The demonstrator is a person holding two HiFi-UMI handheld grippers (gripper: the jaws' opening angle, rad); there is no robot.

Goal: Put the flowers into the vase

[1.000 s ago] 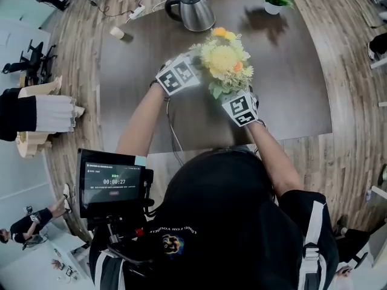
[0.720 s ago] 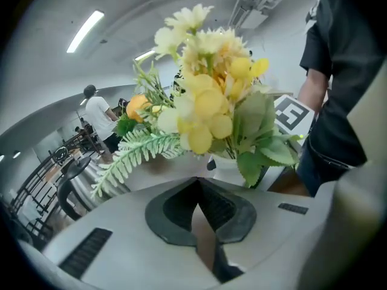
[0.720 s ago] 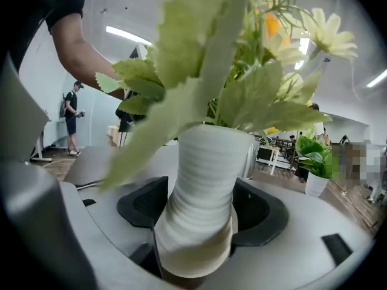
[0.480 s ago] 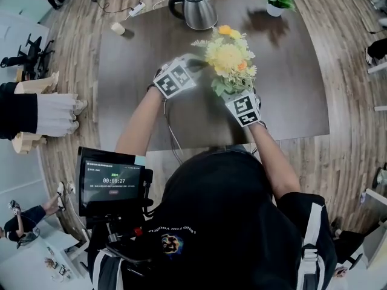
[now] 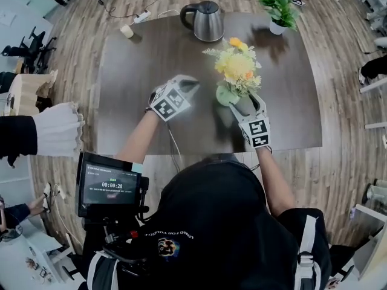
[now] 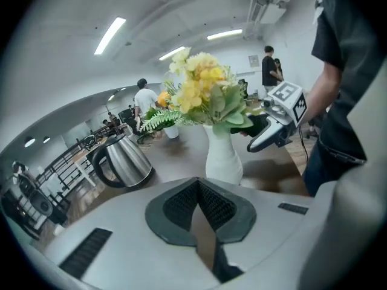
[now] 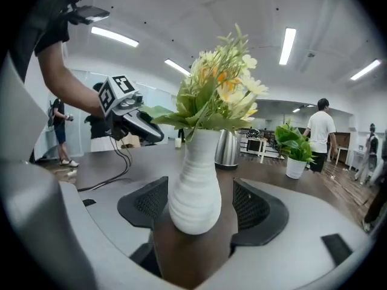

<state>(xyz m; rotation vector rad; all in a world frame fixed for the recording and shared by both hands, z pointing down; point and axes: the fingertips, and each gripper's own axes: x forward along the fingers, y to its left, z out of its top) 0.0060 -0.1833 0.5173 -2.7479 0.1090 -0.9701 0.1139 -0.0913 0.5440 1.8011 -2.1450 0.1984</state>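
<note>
White vase [image 7: 193,186], flowers [image 7: 217,101] in, is sitting untouched between your right claw's [image 7: 202,205] parted jaws; left claw [image 6: 199,207] closed, empty. Withdraw straight back.

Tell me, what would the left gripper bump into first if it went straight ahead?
Probably the white ribbed vase of yellow flowers: the shut left gripper aims almost at its base, though depth is unclear.

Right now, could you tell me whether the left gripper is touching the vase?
Apart. The left gripper view shows the left gripper shut and empty, with the vase standing beyond it across bare table.
</note>
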